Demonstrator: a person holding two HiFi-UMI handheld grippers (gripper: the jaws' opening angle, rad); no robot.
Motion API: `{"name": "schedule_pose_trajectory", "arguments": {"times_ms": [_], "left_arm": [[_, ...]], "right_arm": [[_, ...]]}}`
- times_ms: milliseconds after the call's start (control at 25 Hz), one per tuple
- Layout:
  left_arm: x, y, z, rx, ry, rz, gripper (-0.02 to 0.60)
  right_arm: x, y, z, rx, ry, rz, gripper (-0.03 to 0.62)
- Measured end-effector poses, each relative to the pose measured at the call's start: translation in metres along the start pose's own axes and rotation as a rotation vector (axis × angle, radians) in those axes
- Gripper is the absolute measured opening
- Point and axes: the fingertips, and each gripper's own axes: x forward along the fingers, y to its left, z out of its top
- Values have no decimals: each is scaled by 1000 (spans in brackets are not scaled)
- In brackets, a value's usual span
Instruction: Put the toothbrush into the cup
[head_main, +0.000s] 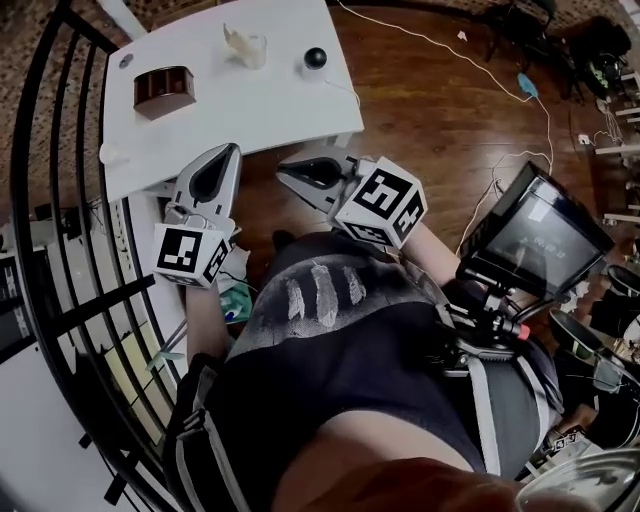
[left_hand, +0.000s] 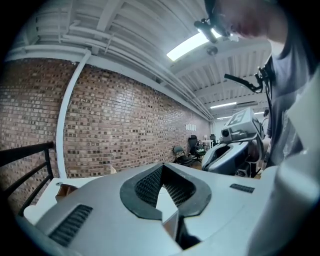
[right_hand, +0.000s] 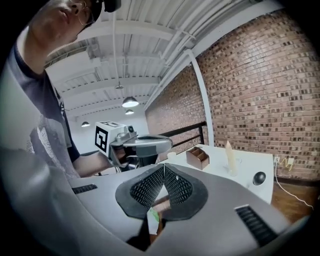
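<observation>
Flooring of dark polished wood fills the head view from 12 to 3 o'clock and is crossed by thin white cables. A rectangular white table is seen at 11 to 12 o'clock, bordered at 9 o'clock by a black metal railing. A red-brown brick wall and a white ribbed ceiling are shown only in the two gripper views. A black-framed monitor is mounted at 3 o'clock of the head view. What is on its screen cannot be read.

The grey plastic left gripper is held at the table's near edge, with the right gripper just beside it at its 3 o'clock. In each gripper's own view the black cross-hatched pads are seen pressed together at the tips, with nothing between them. A small green scrap glimpsed under the right pads is too blurred to name.

On the tabletop, a brown wooden compartmented box sits at 10 o'clock. A clear plastic cup stands at 12 o'clock, well apart from both grippers. A pale cream tapered object is seen upright in it. Its pointed shape is shown best in the right gripper view, but whether it is the toothbrush cannot be told. A small black ball on a white base is placed at 1 o'clock.
</observation>
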Motion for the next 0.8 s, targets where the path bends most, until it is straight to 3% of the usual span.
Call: {"name": "schedule_pose_trajectory", "arguments": {"times_ms": [800], "left_arm": [[51, -103, -8, 32, 114, -54, -3]], "right_arm": [[-85, -17, -40, 104, -65, 27, 2]]}}
